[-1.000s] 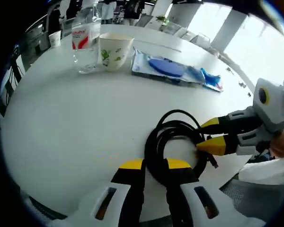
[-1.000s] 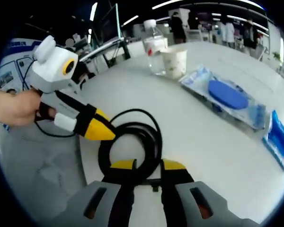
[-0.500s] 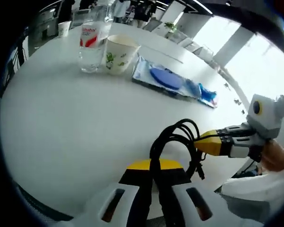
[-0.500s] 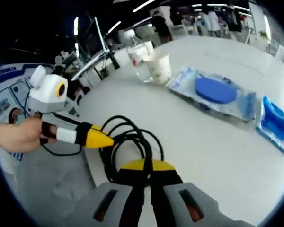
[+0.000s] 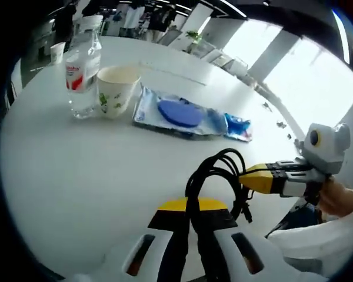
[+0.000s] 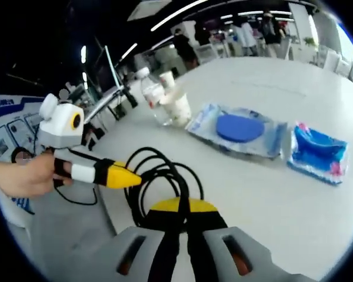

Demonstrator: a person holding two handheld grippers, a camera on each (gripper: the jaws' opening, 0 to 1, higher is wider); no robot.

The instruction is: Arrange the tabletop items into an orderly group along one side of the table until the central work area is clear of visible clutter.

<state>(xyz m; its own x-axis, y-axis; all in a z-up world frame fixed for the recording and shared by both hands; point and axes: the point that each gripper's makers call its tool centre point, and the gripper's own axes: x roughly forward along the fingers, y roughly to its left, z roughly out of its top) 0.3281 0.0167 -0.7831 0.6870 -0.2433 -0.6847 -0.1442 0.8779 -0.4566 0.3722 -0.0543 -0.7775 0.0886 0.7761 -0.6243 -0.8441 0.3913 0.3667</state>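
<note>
White table (image 5: 76,176); left gripper (image 5: 191,207) and right gripper (image 6: 179,207) both clamped on black cable coil (image 5: 215,170).

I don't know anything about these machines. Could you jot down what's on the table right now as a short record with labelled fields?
Surface: white table
Held item: coiled black cable, gripped from two sides
Left gripper: shut on the cable
Right gripper: shut on the cable
Grouped items: water bottle, paper cup, clear packet with a blue disc, small blue packet
Group layout: a row along the far side of the table
Background: people standing, too blurred to detail
</note>
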